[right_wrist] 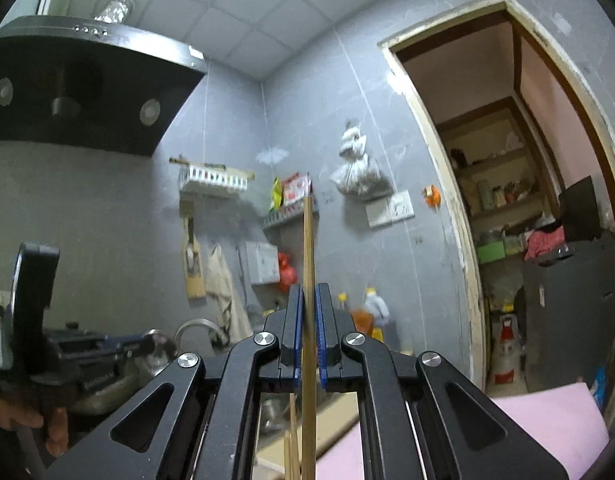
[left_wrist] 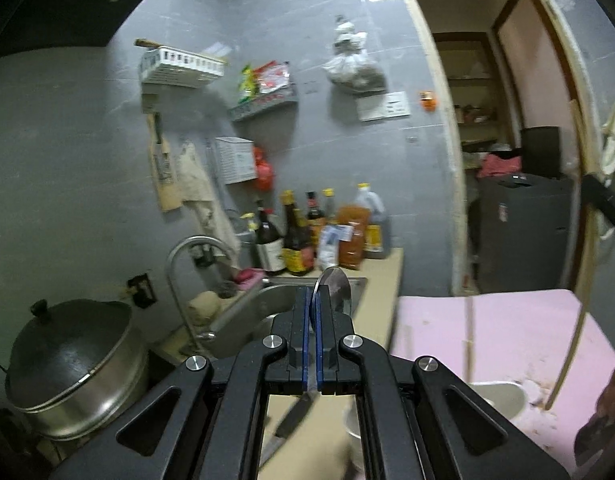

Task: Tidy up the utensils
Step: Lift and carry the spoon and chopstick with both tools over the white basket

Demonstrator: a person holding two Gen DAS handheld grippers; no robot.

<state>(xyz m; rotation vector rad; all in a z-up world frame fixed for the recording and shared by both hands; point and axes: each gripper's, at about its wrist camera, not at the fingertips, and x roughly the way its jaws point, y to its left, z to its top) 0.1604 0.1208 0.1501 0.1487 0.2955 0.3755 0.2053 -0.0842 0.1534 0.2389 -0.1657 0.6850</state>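
My left gripper [left_wrist: 312, 292] is shut on a metal spoon [left_wrist: 334, 286]. The spoon's bowl sticks out past the fingertips, and its handle hangs down under the jaws. In the right wrist view, my right gripper [right_wrist: 308, 288] is shut on a wooden chopstick [right_wrist: 308, 248] that stands upright, its tip high against the wall. More thin sticks show below the jaws. The left gripper [right_wrist: 87, 360] with its spoon appears at the left of that view, held by a hand [right_wrist: 27, 420]. Part of the right gripper [left_wrist: 603, 204] shows at the left wrist view's right edge.
Below lie a tan counter [left_wrist: 383, 300], a sink [left_wrist: 267, 304] with a curved faucet [left_wrist: 187, 252], a lidded steel pot [left_wrist: 75, 360], several sauce bottles [left_wrist: 299, 236], a pink mat [left_wrist: 507, 332], and a white bowl [left_wrist: 495, 396]. A range hood [right_wrist: 87, 88] hangs at upper left and a doorway [right_wrist: 527, 220] opens on the right.
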